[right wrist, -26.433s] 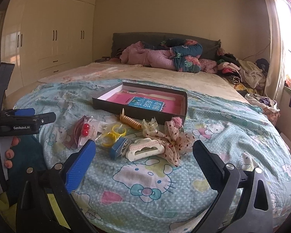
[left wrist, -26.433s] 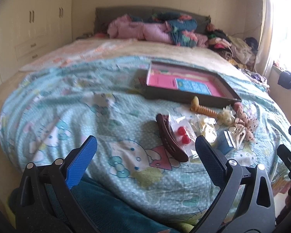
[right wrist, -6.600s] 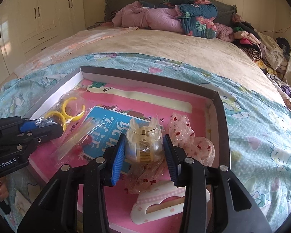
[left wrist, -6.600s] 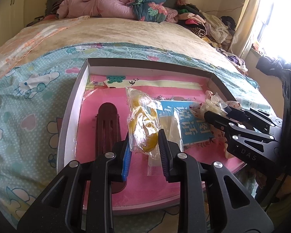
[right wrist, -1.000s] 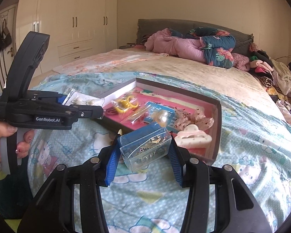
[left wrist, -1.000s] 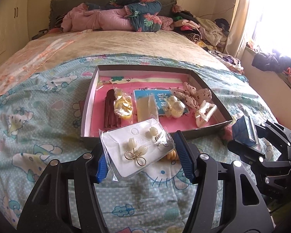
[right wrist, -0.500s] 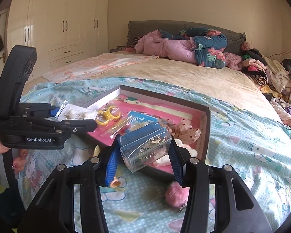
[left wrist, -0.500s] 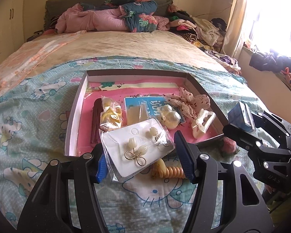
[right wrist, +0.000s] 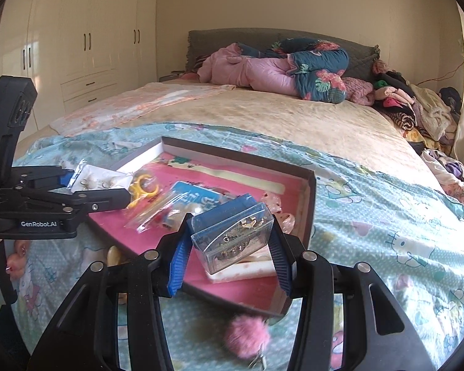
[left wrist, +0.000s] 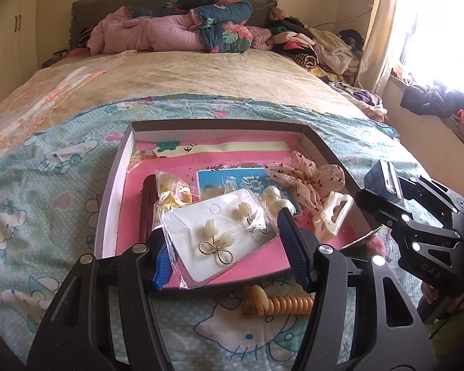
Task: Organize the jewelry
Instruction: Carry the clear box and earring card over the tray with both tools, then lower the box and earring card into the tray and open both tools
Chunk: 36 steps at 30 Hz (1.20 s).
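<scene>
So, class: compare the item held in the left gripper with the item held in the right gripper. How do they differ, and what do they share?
The left gripper holds an earring card: flat, white, sealed in a thin plastic bag, with pale bud-shaped earrings. The right gripper holds a clear plastic box: rigid, thick, blue-backed, with small gold pieces inside. Both are clamped between blue-padded jaws above the pink-lined tray.

Bedroom, big bed (right wrist: 263,117) fills most of view. Cream walls. White built-in wardrobe (right wrist: 77,46) with drawers at 10 o'clock. Grey headboard (left wrist: 157,3) at 12, pink and floral quilts (right wrist: 281,68) heaped against it. Clothes pile (left wrist: 318,43) at 2. Window (left wrist: 442,31) at 3 blasting daylight, curtain (left wrist: 377,24) beside it. Teal cartoon-cat sheet (right wrist: 386,216) over near half.
</scene>
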### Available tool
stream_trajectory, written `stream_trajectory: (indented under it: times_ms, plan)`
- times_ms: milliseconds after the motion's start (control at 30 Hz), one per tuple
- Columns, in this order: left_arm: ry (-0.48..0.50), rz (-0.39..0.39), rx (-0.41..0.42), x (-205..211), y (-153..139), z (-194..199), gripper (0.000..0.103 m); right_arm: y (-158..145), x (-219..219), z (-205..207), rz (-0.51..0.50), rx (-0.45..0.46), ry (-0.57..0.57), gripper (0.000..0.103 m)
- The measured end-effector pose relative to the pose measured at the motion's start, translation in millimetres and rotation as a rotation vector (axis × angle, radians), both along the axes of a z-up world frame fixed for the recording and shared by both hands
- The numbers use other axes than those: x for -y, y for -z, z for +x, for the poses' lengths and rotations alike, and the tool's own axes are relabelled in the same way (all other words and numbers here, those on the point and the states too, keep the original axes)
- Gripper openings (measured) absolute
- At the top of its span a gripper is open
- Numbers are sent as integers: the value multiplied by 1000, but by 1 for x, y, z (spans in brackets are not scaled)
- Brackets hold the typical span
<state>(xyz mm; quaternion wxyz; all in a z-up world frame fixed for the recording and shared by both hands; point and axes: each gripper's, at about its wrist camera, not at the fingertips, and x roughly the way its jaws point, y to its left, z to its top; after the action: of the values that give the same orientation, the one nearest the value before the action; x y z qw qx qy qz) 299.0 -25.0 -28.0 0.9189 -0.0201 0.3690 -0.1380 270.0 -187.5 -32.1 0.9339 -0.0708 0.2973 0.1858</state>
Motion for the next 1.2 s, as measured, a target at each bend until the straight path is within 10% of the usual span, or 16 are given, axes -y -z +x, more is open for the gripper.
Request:
stream_trajectory:
  times_ms: [1200]
  plan:
    - [-69,45,-40,-11,28,59,51,42,-21,67,-40,-166,-22,54]
